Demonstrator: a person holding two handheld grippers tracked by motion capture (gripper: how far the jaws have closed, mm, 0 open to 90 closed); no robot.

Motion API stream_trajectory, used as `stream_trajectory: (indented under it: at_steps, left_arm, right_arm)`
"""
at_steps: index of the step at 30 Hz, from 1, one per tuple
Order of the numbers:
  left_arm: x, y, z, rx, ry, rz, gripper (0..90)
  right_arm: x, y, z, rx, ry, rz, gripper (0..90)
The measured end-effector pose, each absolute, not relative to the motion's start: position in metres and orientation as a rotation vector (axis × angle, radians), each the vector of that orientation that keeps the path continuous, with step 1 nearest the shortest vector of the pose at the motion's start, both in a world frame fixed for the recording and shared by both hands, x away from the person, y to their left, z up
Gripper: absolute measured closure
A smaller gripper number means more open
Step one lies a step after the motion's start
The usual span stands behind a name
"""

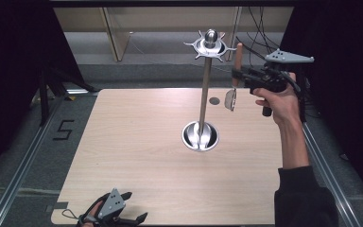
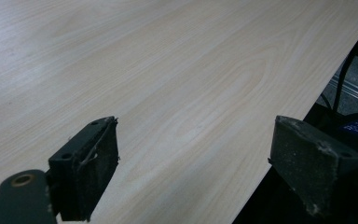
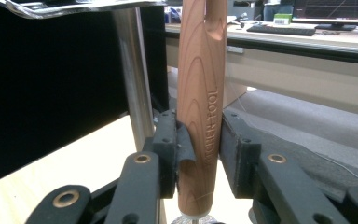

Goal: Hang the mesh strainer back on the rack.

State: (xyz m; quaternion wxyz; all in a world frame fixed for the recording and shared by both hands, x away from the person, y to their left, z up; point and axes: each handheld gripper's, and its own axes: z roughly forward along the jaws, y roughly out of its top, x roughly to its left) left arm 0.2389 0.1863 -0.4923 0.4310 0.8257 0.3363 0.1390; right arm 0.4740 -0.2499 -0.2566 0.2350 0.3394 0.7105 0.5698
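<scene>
A steel utensil stand (image 1: 204,97) rises from a round base (image 1: 200,136) at the table's middle, with a ring of hooks (image 1: 210,46) at its top. My right gripper (image 1: 237,74) is held high to the right of the hooks, shut on the wooden handle (image 3: 200,107) of a kitchen tool. The handle stands upright and the tool's metal head (image 1: 230,100) hangs below it. The stand's pole (image 3: 135,79) shows just left of the handle in the right gripper view. My left gripper (image 1: 131,207) rests at the table's near left edge, its jaws wide apart over bare wood (image 2: 182,93).
The light wooden table (image 1: 137,142) has a small dark round mark (image 1: 214,100) behind the stand. Metal rails run along both sides of the table, and cables hang at the back right. Black curtains close off left and right.
</scene>
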Motion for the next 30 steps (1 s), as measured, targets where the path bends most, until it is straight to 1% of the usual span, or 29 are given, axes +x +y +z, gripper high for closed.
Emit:
stream_trajectory:
  at_steps: [5,6,8,10,12,13,18,22,23,24,26,28,29,30]
  left_arm:
    - [0.24,0.187,-0.492,2.061,0.81,0.357,14.8]
    - [0.239,0.186,-0.493,2.053,0.839,0.345,14.8]
    - [0.238,0.186,-0.492,2.053,0.841,0.343,14.7]
    - [0.24,0.187,-0.492,2.066,0.806,0.363,14.8]
    - [0.238,0.186,-0.492,2.055,0.848,0.344,14.8]
    - [0.24,0.187,-0.492,2.066,0.814,0.364,14.8]
    - [0.238,0.186,-0.493,2.046,0.84,0.34,14.8]
    - [0.241,0.189,-0.492,2.086,0.794,0.378,14.8]
    - [0.238,0.186,-0.493,2.051,0.843,0.344,14.8]
    - [0.238,0.186,-0.493,2.051,0.843,0.344,14.8]
    - [0.24,0.189,-0.491,2.103,0.793,0.376,14.8]
    - [0.241,0.189,-0.491,2.107,0.79,0.378,14.8]
    - [0.239,0.188,-0.492,2.09,0.825,0.358,14.8]
    - [0.239,0.188,-0.492,2.09,0.825,0.358,14.8]
  right_arm:
    - [0.475,-0.246,-0.257,0.939,1.985,1.55,70.1]
    - [0.475,-0.246,-0.257,0.929,1.987,1.556,70.1]
    - [0.476,-0.245,-0.257,0.916,1.989,1.561,70.1]
    - [0.477,-0.242,-0.257,0.907,2.009,1.543,70.1]
    - [0.477,-0.24,-0.258,0.915,2.009,1.548,70.1]
    - [0.478,-0.24,-0.258,0.9,2.008,1.547,70.1]
    - [0.48,-0.238,-0.258,0.894,2.025,1.551,70.1]
    - [0.48,-0.237,-0.259,0.89,2.014,1.556,70.1]
    - [0.48,-0.237,-0.259,0.89,2.012,1.559,70.1]
    - [0.48,-0.237,-0.259,0.893,2.011,1.557,69.7]
    - [0.479,-0.238,-0.259,0.904,2.013,1.562,69.3]
    - [0.48,-0.238,-0.259,0.883,2.004,1.562,69.0]
    - [0.478,-0.237,-0.259,0.903,2.01,1.564,67.8]
    - [0.478,-0.237,-0.259,0.903,2.01,1.564,67.8]
